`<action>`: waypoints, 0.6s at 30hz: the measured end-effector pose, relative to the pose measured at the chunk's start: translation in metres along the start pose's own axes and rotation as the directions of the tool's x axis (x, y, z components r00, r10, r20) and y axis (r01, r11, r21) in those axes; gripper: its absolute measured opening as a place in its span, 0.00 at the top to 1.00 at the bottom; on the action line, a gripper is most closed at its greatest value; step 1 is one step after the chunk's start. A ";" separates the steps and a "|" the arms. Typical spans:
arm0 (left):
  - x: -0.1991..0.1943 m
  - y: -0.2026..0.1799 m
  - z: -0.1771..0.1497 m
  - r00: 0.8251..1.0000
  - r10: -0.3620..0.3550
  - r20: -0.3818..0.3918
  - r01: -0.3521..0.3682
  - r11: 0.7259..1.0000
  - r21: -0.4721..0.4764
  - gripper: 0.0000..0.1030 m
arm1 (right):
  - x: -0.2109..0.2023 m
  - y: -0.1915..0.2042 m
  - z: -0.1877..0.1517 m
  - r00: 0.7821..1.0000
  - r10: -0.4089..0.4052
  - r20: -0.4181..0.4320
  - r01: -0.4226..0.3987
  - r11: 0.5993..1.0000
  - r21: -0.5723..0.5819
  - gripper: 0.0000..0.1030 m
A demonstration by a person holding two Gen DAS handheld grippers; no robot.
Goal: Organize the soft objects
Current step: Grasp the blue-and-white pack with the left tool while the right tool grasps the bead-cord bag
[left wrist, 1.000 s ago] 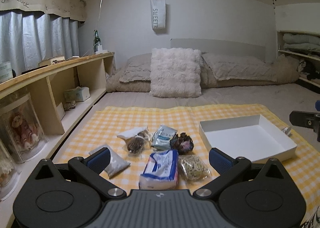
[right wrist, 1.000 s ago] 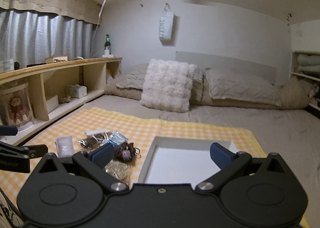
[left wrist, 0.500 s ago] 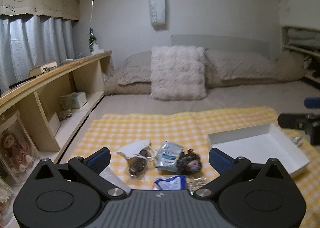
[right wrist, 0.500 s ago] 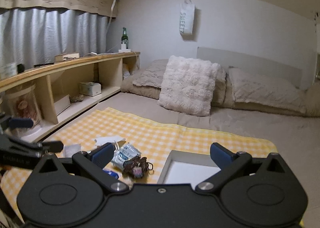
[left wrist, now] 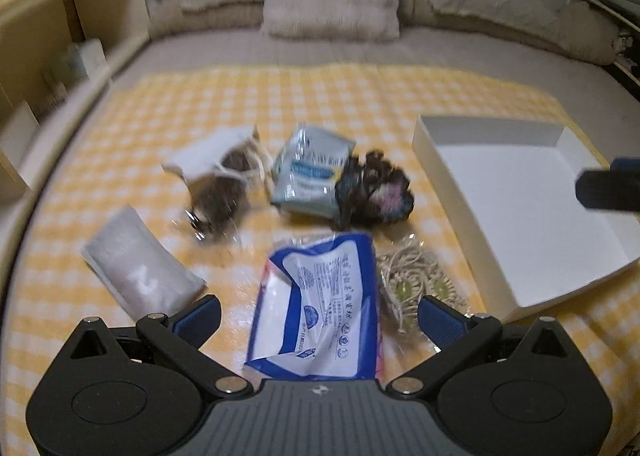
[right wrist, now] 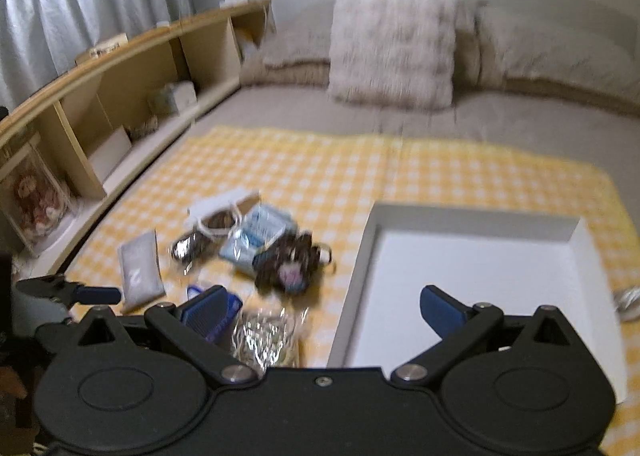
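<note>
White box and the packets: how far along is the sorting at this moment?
Nothing looks done: the white box holds nothing. Nothing is in hand; the left gripper hangs open above the blue-and-white pack, and the right gripper is open over the box's edge. Left on the checked cloth: that pack, grey pouch, pale blue packet, dark bundle.

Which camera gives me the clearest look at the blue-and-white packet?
Left wrist: the blue-and-white packet lies nearly whole between that gripper's open fingers. The right wrist view shows only a blue corner behind its finger.
</note>
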State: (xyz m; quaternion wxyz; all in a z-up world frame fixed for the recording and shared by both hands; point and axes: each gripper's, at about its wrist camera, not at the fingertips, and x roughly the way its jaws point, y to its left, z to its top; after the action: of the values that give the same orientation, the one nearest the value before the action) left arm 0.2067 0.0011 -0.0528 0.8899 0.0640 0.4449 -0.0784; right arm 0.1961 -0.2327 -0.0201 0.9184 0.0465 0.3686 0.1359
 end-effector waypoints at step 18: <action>0.076 0.040 -0.013 0.972 -0.101 -0.212 0.072 0.987 -0.141 0.35 | 0.108 0.023 -0.018 0.942 0.153 -0.297 -0.132 0.987 0.088 0.24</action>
State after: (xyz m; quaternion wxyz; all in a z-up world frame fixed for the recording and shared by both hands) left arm 0.2492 0.0364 -0.1193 0.8337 -0.0062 0.5463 -0.0801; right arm 0.2532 -0.1798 -0.1011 0.8367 0.0824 0.5051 0.1952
